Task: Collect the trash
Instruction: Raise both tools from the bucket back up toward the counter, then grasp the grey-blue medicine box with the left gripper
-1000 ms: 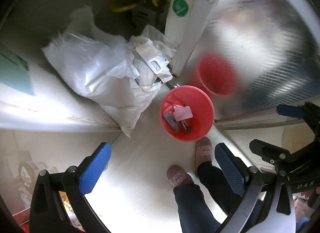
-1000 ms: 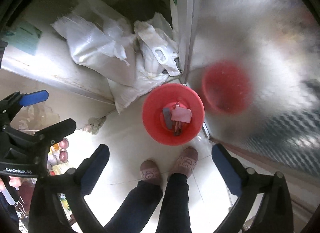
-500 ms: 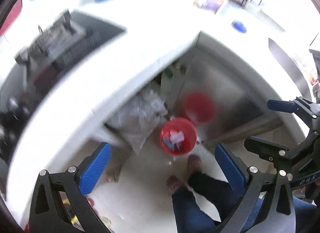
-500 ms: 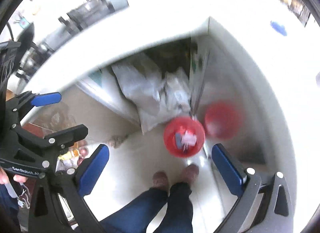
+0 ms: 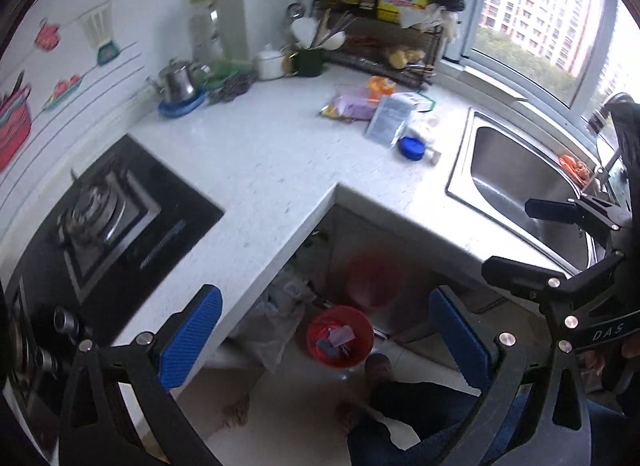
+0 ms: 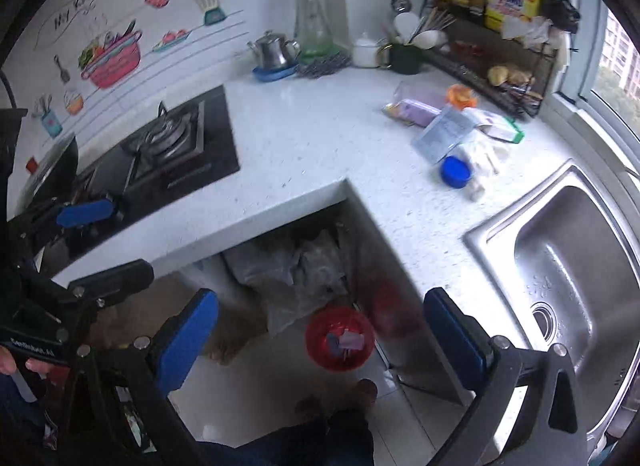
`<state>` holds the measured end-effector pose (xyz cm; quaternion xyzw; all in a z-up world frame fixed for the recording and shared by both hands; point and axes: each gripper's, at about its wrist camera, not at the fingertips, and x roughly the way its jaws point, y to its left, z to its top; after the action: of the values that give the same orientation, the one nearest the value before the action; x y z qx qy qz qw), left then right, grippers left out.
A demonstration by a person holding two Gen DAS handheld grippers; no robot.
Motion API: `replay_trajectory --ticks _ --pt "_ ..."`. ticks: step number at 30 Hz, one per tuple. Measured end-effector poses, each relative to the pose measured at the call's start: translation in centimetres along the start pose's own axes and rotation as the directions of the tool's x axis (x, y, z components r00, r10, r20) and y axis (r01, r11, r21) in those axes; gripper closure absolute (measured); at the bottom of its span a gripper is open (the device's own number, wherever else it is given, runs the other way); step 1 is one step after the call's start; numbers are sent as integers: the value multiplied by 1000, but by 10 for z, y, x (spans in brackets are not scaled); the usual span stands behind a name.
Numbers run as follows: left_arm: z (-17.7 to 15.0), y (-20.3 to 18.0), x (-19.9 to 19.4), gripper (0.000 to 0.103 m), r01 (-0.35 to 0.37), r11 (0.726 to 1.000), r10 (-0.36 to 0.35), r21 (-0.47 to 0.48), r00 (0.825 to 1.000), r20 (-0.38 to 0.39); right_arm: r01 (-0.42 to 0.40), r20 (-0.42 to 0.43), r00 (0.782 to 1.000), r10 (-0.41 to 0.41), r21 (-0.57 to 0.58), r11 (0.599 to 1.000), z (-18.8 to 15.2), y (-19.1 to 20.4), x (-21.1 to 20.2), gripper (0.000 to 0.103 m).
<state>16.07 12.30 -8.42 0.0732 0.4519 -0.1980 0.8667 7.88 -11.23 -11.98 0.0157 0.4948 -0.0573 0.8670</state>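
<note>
Left of the sink (image 6: 568, 266), the left gripper (image 5: 326, 336) hangs spread wide and empty above the red bin (image 5: 340, 336). Trash (image 6: 460, 133) lies on the counter just beside the sink. The right gripper (image 6: 320, 340) gapes empty too.

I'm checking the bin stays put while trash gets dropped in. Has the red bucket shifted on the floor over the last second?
No. The red bucket sits at the same steel cabinet door, beside the white bags; only the cameras rose.
</note>
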Motion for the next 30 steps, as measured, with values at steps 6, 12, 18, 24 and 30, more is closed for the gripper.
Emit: replay_trajectory --ticks 6,12,18,24,30 --pt "34 -16 11 0 32 998 -33 54 999 24 34 26 999 -35 44 998 10 -17 -11 0" --pt "73 -27 31 0 63 994 -66 93 998 21 70 48 996 -74 84 994 28 -42 -17 0" --pt "121 -37 71 0 105 988 -105 110 994 -2 97 47 994 -103 127 987 50 -74 -8 0" --pt "167 -52 121 0 132 977 -125 168 991 -52 122 26 991 -128 169 978 78 -117 12 0" --pt "199 -62 179 0 184 963 -162 198 979 -121 138 -24 990 -136 209 968 95 -157 42 0"
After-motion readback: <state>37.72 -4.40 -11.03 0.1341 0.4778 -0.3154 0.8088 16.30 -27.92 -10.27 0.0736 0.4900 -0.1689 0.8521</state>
